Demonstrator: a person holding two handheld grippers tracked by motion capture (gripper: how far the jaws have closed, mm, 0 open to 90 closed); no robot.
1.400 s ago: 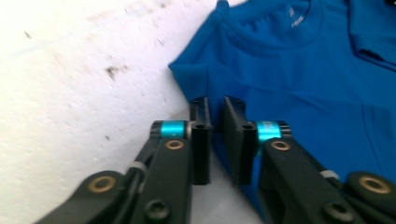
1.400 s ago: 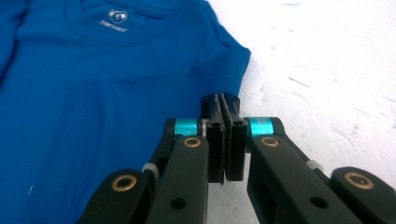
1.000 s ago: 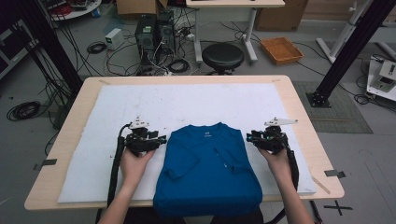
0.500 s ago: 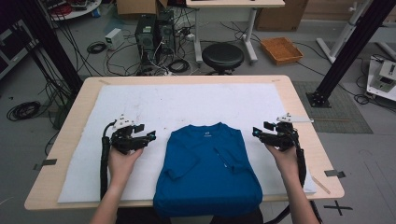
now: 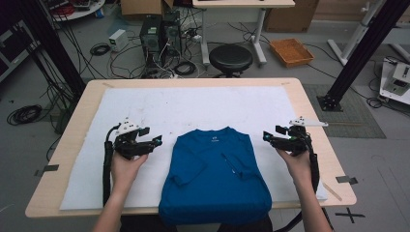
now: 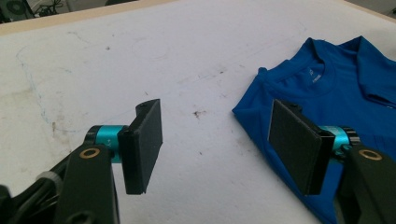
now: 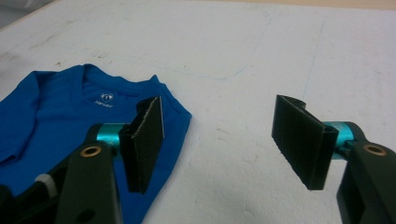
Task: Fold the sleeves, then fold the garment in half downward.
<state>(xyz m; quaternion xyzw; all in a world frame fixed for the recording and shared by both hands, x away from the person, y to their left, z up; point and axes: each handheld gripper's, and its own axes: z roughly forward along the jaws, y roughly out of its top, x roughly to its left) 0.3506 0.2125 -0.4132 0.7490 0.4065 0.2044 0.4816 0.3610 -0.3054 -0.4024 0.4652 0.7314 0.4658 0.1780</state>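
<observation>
High view: cluttered lab floor with cables, a round black stool [image 5: 230,58] and an orange tray [image 5: 291,51] beyond a pale wooden table [image 5: 77,121] under a white felt mat [image 5: 193,106]. Blue short-sleeved cotton T-shirt [image 5: 215,179] flat at the near middle, sleeves folded inward, hem over the near edge. Left gripper [image 5: 155,141] and right gripper [image 5: 267,137] now drawn apart from the shirt's shoulders, where a second ago both sat against it; jaws just opened, nothing between them. Probably the sleeve fold released, next fold pending.

Left gripper view: jaws spread over bare, stained mat, shirt shoulder [image 6: 261,100] just beside.

Right gripper view: jaws spread, shirt collar [image 7: 100,91] behind one pad. Nothing blocking either approach.
</observation>
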